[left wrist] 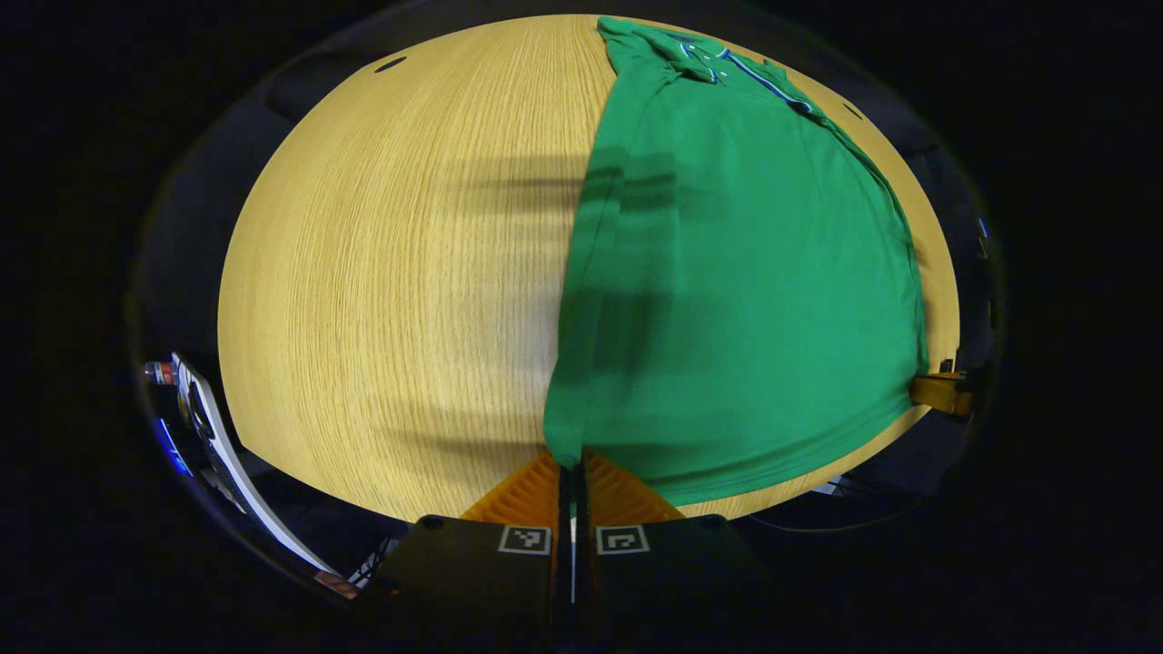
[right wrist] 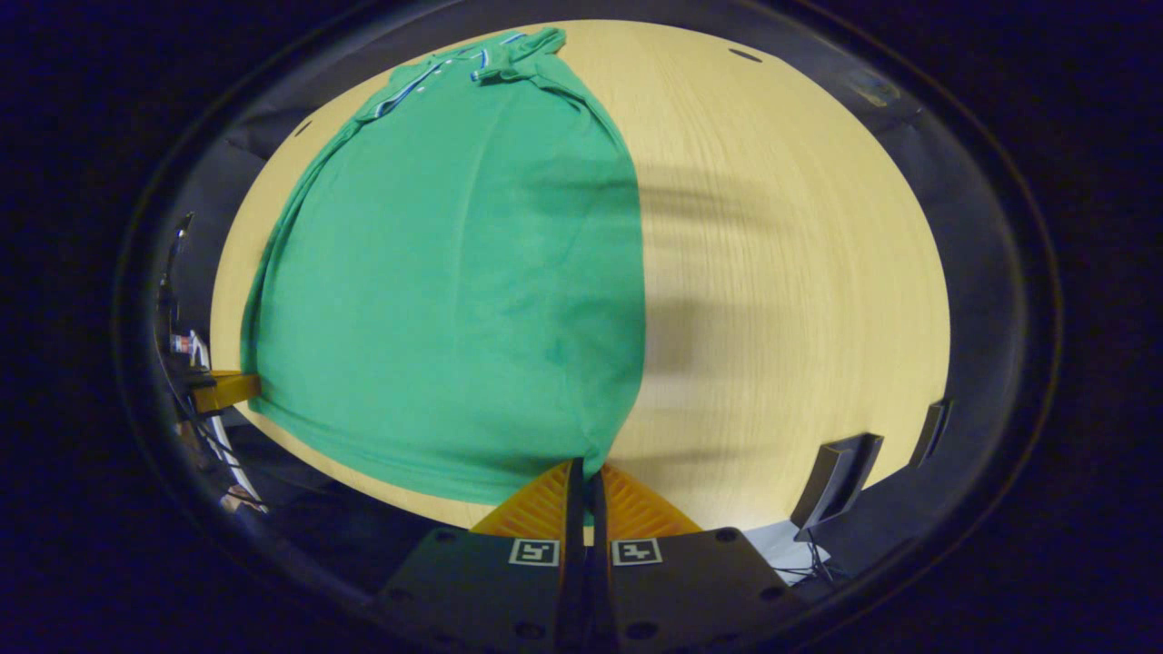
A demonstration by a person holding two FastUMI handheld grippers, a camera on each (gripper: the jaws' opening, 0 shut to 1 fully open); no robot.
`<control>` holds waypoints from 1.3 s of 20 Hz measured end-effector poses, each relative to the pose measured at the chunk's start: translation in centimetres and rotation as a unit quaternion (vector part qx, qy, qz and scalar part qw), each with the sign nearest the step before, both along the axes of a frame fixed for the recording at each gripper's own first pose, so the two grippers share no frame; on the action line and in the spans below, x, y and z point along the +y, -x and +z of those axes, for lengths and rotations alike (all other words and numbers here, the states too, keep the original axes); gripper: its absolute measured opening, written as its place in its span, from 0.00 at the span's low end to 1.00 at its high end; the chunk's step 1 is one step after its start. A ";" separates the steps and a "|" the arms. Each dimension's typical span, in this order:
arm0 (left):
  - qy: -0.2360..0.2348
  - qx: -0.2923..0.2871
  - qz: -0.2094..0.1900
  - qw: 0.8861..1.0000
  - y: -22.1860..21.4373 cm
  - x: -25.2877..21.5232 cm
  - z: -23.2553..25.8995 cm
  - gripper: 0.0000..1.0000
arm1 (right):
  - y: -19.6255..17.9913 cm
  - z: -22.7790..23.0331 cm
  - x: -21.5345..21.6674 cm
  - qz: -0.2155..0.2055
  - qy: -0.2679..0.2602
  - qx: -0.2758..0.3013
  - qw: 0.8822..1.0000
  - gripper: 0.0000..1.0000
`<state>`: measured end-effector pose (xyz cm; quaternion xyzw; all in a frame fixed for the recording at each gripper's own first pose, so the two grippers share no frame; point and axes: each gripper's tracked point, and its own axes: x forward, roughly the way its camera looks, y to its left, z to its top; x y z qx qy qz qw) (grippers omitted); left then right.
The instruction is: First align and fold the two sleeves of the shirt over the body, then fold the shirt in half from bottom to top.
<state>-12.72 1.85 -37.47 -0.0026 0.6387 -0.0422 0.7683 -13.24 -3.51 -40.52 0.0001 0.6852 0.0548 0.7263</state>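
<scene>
Green shirt (left wrist: 745, 300) lies flat on the wooden table (left wrist: 391, 272) ahead of my tongs; my left gripper (left wrist: 571, 472) and right gripper (right wrist: 588, 477) each pinch a bottom hem corner, fingers closed together

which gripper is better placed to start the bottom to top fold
Neither clearly: it looks like a two-handed lift. The left gripper is shut on the shirt at one bottom corner, the right gripper on the other, so both could carry the hem toward the collar together.
</scene>
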 end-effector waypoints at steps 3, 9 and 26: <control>0.026 -0.024 -0.001 0.999 -0.4 -0.7 0.2 0.04 | 0.2 0.1 -0.1 -0.001 -0.013 -0.006 1.000 0.06; 0.048 -0.060 0.010 0.997 0.3 -1.0 2.8 0.04 | -1.5 4.5 -1.2 0.007 -0.016 -0.076 0.997 0.06; 0.036 -0.269 0.020 0.962 -10.2 0.1 20.0 0.04 | -10.2 19.4 0.3 0.000 -0.065 -0.240 0.969 0.03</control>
